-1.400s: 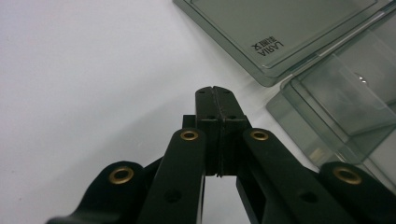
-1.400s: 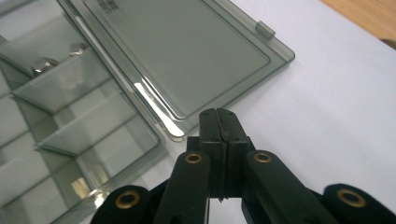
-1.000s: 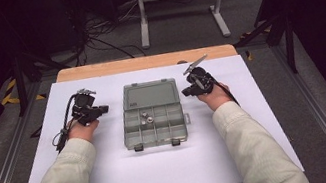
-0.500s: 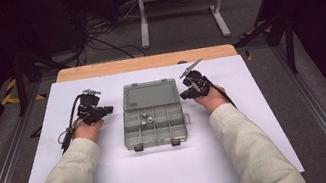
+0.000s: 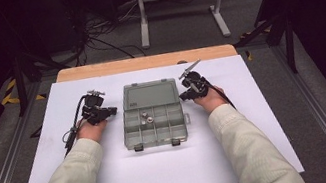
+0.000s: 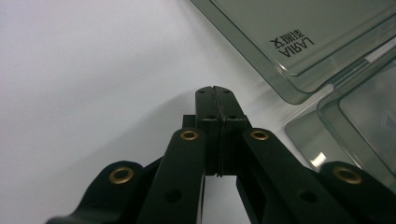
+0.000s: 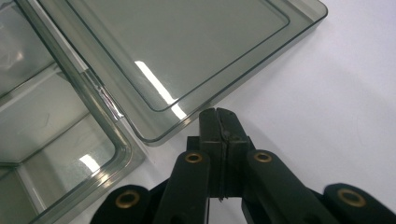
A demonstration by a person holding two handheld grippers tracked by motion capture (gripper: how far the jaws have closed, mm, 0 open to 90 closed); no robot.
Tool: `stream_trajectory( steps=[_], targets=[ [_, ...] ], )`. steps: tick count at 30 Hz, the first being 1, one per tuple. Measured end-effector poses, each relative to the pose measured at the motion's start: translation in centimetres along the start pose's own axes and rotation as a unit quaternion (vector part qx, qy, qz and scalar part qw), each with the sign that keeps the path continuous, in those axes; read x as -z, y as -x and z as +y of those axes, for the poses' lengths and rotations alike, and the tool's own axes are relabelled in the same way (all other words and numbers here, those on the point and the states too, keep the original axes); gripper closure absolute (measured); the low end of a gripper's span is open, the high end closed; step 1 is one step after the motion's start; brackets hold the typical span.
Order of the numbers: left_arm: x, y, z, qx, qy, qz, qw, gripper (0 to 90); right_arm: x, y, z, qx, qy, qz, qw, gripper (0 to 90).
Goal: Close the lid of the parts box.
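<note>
Both hands are resting beside the open plastic box (image 5: 152,116); left gripper (image 5: 110,112) and right gripper (image 5: 186,95) are clenched empty (jaws touching). Next: opening one, likely reaching for the lid (image 5: 147,94).

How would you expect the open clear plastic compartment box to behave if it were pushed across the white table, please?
The compartment box looks like thin, glossy, rigid plastic, so it would probably slide easily rather than flex. Its lid lies flat open behind the tray, so it should not tip. The few small metal parts inside would likely rattle or shift. Both tools rest shut beside it.
</note>
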State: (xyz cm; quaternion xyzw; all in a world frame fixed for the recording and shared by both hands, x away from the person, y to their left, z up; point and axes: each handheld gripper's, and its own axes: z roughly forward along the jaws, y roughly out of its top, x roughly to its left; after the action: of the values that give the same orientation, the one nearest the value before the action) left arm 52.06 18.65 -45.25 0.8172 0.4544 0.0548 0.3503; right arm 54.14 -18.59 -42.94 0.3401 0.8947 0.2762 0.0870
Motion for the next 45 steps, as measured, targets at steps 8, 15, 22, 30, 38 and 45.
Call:
stream_trajectory(
  steps=[8, 15, 22, 30, 38, 45],
  targets=[
    [-0.3, -0.1, 0.0, -0.003, 0.002, -0.003, 1.0, 89.6, -0.4, 0.0, -0.1, 0.004, -0.008, 0.0, 1.0, 89.9],
    [-0.5, -0.1, 0.1, 0.0, 0.008, -0.006, 0.9999, 89.6, -0.5, 0.2, -0.1, -0.003, -0.005, 0.002, 1.0, 89.8],
    [-0.8, 0.1, 0.5, 0.0, 0.004, -0.009, 1.0, 89.6, -0.5, 0.3, -0.2, -0.004, -0.002, 0.007, 1.0, 89.9],
    [-1.2, 0.6, 1.0, -0.012, -0.003, -0.011, 0.9999, 89.6, -0.5, 0.3, -0.2, 0.0, 0.0, 0.008, 1.0, 89.9],
    [-1.6, 0.6, 1.3, -0.011, -0.003, -0.018, 0.9998, 89.6, -0.5, 0.4, -0.3, 0.0, 0.001, 0.01, 1.0, 89.9],
    [-1.7, 0.6, 1.4, -0.01, 0.001, -0.018, 0.9998, 89.6, -0.5, 0.5, -0.3, 0.003, 0.002, 0.013, 0.9999, 89.9]
  ],
)
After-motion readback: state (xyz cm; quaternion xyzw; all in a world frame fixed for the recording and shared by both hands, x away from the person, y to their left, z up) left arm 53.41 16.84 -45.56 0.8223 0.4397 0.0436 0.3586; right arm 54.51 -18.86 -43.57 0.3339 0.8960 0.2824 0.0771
